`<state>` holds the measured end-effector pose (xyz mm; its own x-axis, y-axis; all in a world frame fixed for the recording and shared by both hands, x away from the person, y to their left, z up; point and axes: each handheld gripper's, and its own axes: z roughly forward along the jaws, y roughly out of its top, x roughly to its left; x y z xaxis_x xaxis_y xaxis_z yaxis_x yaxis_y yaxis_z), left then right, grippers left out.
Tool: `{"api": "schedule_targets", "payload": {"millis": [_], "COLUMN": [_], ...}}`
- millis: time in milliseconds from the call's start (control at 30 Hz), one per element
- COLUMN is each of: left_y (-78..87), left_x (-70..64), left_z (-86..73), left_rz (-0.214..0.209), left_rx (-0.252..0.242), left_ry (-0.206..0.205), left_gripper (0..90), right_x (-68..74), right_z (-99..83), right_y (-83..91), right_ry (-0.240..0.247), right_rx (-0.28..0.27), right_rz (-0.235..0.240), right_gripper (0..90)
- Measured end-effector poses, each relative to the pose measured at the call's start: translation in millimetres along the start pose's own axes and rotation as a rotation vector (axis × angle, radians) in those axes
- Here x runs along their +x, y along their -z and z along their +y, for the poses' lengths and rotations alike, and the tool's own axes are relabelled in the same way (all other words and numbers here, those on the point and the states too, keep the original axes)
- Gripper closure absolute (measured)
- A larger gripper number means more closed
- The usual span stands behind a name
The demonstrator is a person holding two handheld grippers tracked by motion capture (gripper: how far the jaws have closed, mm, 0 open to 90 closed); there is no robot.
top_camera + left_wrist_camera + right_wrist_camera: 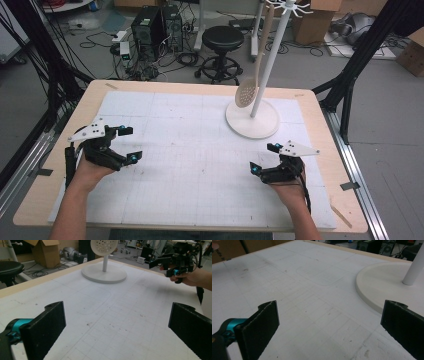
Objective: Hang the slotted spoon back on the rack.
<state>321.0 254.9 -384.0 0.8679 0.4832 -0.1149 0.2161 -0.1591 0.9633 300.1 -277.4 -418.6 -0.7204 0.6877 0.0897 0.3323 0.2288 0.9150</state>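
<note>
Both grippers, left (126, 144) and right (264, 158), gape empty, well short of the stand (252, 119). Its hanging slotted spoon (246, 93) looks light and stiff; grip the handle

Slotted spoon on a white stand

A pale, perforated spoon (248, 86) hangs bowl-down from a hook of the white stand (252, 119), its round bowl just above the stand's disc base, at the table's far right; the post stands upright.

Grey floor (385, 150) — stool (222, 37), boxes (312, 20)
</note>
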Motion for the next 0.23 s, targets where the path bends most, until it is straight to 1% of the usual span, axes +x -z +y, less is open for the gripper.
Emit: {"api": "schedule_targets", "payload": {"millis": [133, 200, 233], "left_y": [-2.3, -2.9, -3.4], "left_x": [2.2, 3.2, 3.8], "left_z": [-2.8, -4.1, -4.6], "left_rz": [0.007, 0.016, 0.013], "left_rx": [0.015, 0.028, 0.033], "left_ry": [0.007, 0.009, 0.012], "left_gripper": [1.7, 1.7, 1.7], "right_x": [-0.2, 0.2, 0.3], "right_z": [-0.3, -0.3, -0.2], "right_y": [-1.9, -1.7, -1.4], "right_ry": [0.011, 0.008, 0.007], "right_rx": [0.003, 0.007, 0.007], "right_rz": [-0.001, 0.000, 0.000], "right_gripper": [0.3, 0.3, 0.3]}}
